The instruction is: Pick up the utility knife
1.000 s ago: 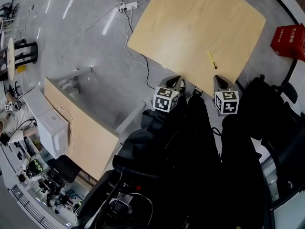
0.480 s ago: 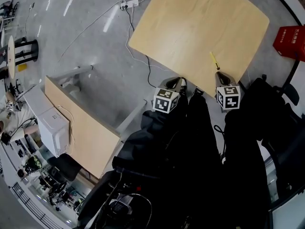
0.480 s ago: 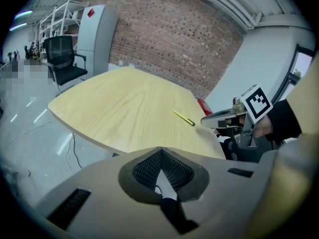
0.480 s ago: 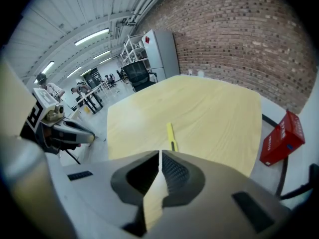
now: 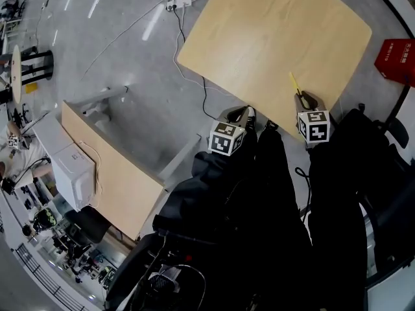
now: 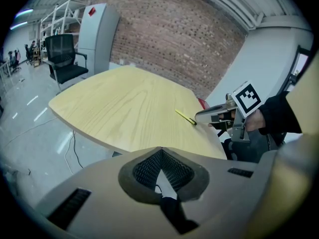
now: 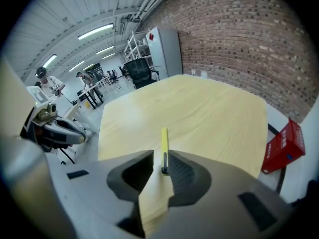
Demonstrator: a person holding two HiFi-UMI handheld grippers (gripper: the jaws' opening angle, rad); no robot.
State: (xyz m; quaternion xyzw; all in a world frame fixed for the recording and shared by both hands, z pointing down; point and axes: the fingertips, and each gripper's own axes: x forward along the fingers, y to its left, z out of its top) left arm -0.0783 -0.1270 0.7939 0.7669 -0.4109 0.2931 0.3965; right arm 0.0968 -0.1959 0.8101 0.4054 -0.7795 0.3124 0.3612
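Note:
The utility knife (image 5: 295,83) is a thin yellow stick with a black near end, lying near the front edge of the pale wooden table (image 5: 259,37). My right gripper (image 5: 303,96) is right behind it. In the right gripper view the gripper (image 7: 158,166) is open, and the knife (image 7: 164,142) points away with its black end just inside the gap, close to the right pad (image 7: 180,176). My left gripper (image 5: 240,113) hangs off the table's front edge, shut on nothing (image 6: 159,151). From the left gripper view the knife (image 6: 185,117) lies at the tip of the right gripper (image 6: 200,117).
A red box (image 5: 399,57) stands on the floor right of the table. A power strip (image 5: 175,6) and cables lie on the floor to the left. A second wooden desk (image 5: 110,173) is at the lower left. A black office chair (image 6: 65,59) stands beyond the table.
My right gripper has moved forward along the table's edge until the knife's near end sits between its jaws. The left gripper has barely moved.

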